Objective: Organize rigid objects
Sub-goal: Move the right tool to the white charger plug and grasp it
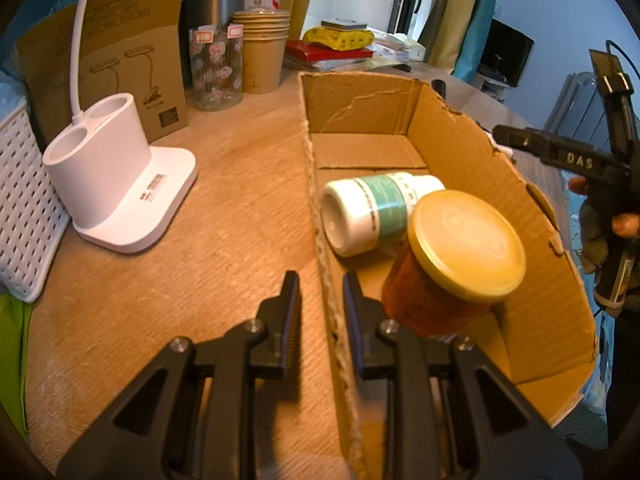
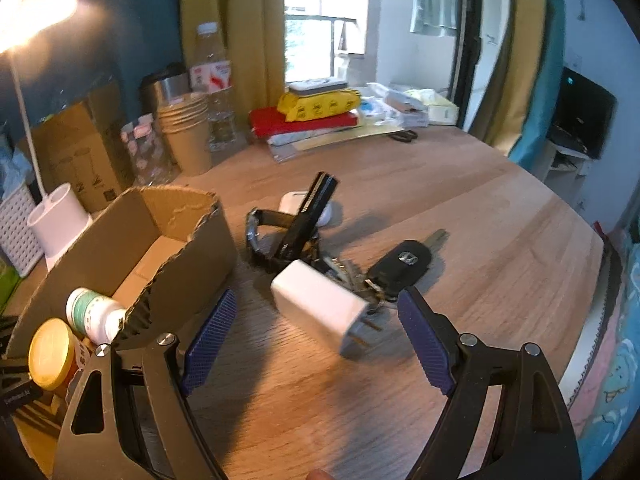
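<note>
A cardboard box (image 1: pixel 472 148) lies open on the wooden table and holds a white pill bottle (image 1: pixel 372 208) on its side and a yellow-lidded jar (image 1: pixel 452 264). My left gripper (image 1: pixel 321 284) straddles the box's near wall, one finger on each side, nearly closed on it. In the right wrist view the box (image 2: pixel 192 240) is at left with the bottle (image 2: pixel 94 314) and jar (image 2: pixel 52 354). My right gripper (image 2: pixel 316 320) is open, just in front of a white charger plug (image 2: pixel 320 302). Behind it lie a car key with keys (image 2: pixel 400 266), a watch (image 2: pixel 260 240), a black clip (image 2: pixel 308 216) and a white earbud case (image 2: pixel 290 202).
A white lamp base (image 1: pixel 116 184), a white basket (image 1: pixel 24 200), a cardboard package (image 1: pixel 120 60), a patterned glass (image 1: pixel 216 68), paper cups (image 1: pixel 262 48), a steel flask and a bottle stand at the back left. Books and a yellow pack (image 2: pixel 316 108) lie at the far edge.
</note>
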Tool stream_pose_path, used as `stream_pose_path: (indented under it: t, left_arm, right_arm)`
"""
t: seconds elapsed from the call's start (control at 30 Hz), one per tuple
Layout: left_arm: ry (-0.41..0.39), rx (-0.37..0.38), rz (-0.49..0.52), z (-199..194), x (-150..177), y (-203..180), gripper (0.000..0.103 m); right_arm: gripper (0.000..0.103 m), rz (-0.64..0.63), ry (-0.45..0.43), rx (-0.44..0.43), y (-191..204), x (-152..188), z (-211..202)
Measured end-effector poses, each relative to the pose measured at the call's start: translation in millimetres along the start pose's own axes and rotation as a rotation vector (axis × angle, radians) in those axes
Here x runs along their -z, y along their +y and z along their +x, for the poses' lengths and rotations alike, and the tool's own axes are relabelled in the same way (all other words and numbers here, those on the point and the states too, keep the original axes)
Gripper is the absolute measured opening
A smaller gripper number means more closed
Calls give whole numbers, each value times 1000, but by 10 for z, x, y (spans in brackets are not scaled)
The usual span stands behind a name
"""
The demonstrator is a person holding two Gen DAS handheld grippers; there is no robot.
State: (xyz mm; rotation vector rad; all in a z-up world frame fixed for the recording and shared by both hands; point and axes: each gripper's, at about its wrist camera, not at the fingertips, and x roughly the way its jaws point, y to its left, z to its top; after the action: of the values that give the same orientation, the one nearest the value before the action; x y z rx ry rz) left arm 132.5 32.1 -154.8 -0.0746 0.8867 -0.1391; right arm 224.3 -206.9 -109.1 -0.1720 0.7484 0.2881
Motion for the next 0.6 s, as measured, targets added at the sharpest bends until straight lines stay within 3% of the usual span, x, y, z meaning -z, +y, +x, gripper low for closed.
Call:
stream_pose_path:
  t: [0.33, 0.6]
  left_arm:
    - [0, 0, 0, 1, -2, 3, 24]
    - [0, 1, -1, 0, -3, 3, 24]
  right_arm:
    - [85, -105, 17, 26, 150, 62, 232]
    - [50, -162, 40, 24, 215, 130, 244]
